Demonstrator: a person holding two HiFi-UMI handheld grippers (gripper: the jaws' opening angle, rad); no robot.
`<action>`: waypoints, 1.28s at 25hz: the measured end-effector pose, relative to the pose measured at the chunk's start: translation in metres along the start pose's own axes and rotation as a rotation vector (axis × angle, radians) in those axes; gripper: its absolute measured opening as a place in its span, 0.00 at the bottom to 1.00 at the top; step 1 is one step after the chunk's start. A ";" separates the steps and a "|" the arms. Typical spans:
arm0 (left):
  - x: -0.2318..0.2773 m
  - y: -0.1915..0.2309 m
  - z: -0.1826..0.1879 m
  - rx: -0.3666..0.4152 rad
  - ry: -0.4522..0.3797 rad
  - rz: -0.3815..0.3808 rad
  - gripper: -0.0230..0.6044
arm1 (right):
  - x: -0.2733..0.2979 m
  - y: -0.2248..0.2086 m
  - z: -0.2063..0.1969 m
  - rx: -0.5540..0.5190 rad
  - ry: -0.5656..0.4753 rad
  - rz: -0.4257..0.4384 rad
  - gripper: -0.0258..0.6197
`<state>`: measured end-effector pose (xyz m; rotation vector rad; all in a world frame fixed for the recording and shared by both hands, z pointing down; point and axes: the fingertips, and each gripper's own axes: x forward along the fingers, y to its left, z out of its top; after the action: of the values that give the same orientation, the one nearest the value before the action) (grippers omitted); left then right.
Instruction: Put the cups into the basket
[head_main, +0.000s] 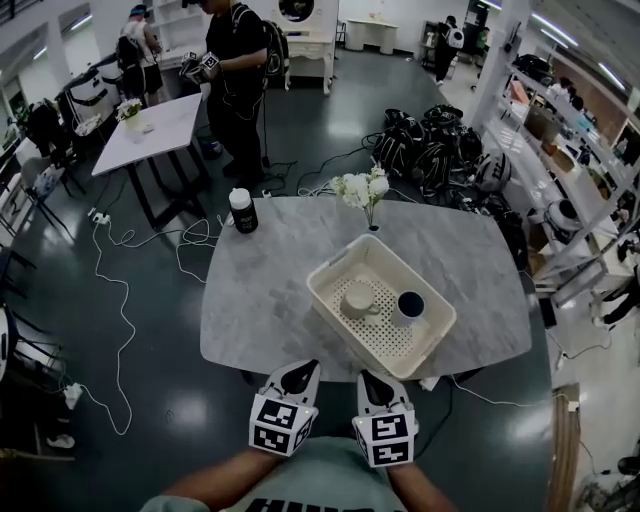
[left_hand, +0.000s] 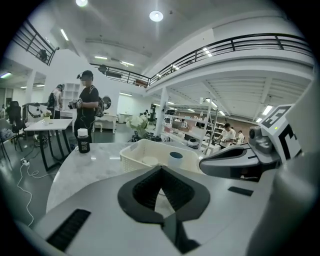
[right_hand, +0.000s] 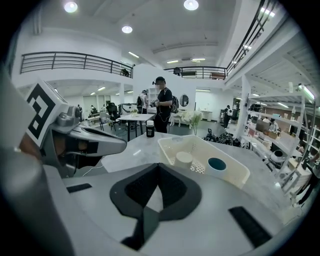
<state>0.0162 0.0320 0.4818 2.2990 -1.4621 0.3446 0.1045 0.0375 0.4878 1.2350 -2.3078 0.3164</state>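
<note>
Marble-patterned grey stone, smooth and pale-veined, forms the rounded-rectangular table (head_main: 260, 300) at the centre of the head view.

Item 1: basket (head_main: 336, 258). Cream plastic, rectangular with rounded corners and flared walls, its bottom perforated in a regular grid. It stands askew on the table, right of centre. Contents: two cups, side by side and apart.
- Cream cup (head_main: 357, 300): cylindrical, with a flat closed face upward, in the middle of the basket.
- White cup (head_main: 410, 305): upright, dark blue inside, close to the basket's right wall.

Item 2: bottle (head_main: 243, 211). Black, cylindrical, with a white cap. It stands upright near the table's upper-left edge, well apart from the basket.

Item 3: white flowers (head_main: 362, 188). A small bunch standing upright at the table's far edge, just above the basket's top corner.

Item 4: left tongs (head_main: 305, 370). Grey moulded plastic with black ribbed pads, at lower centre of the frame by the table's near edge. They are closed, tips meeting, with nothing between them.

Item 5: right tongs (head_main: 368, 378). Same build, just right of the left pair, likewise closed and empty.

Surroundings:
- A dark, glossy floor (head_main: 150, 380) strewn with white cables (head_main: 120, 300).
- A heap of black bags (head_main: 430, 145) at upper right.
- A person (head_main: 238, 80) in dark clothing at the top, beside a second white table (head_main: 160, 130).
</note>
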 end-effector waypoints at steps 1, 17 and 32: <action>0.001 -0.007 -0.001 0.000 0.000 0.004 0.05 | -0.005 -0.004 -0.001 -0.004 -0.003 0.007 0.06; 0.016 -0.075 -0.015 0.030 0.022 0.030 0.05 | -0.049 -0.048 -0.050 0.029 0.009 0.040 0.06; 0.011 -0.081 -0.018 0.057 0.032 -0.014 0.05 | -0.056 -0.044 -0.054 0.045 0.012 0.016 0.06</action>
<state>0.0941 0.0615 0.4865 2.3360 -1.4373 0.4223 0.1836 0.0755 0.5031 1.2340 -2.3127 0.3828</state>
